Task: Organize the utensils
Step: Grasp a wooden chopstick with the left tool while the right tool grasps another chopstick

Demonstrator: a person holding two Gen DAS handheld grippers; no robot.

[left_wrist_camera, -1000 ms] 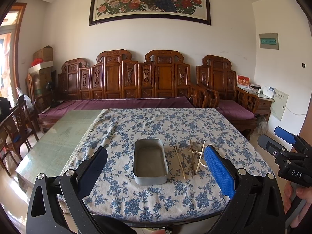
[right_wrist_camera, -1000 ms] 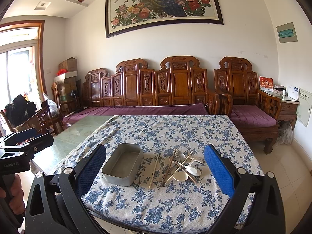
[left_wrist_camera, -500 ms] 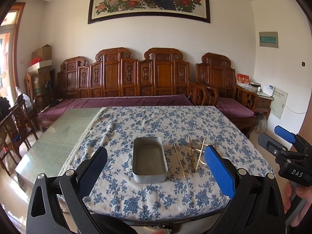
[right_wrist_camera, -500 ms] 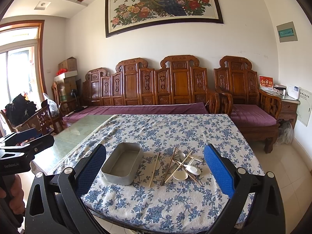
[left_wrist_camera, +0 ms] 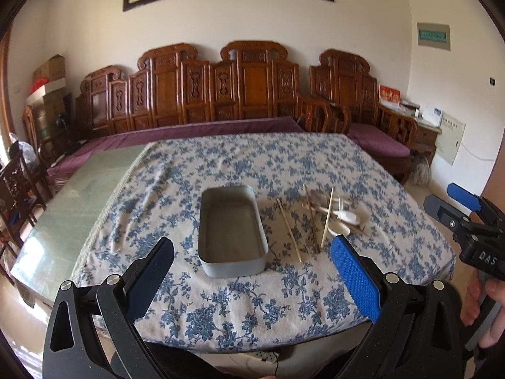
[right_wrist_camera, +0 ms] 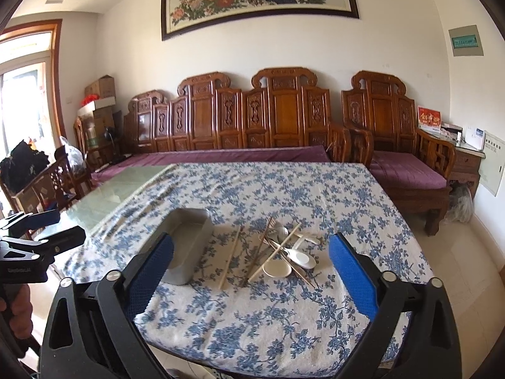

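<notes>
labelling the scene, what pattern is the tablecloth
White with a blue floral print; the tablecloth shows best in the right wrist view.

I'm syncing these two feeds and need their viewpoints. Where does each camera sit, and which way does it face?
Left wrist: sits on the left tongs, facing the tin head-on across the table; the right tongs and a hand show at right.
Right wrist: sits on the right tongs, facing the utensils; the left tongs show at left.
Both share tin, utensils, table, sofa.
</notes>
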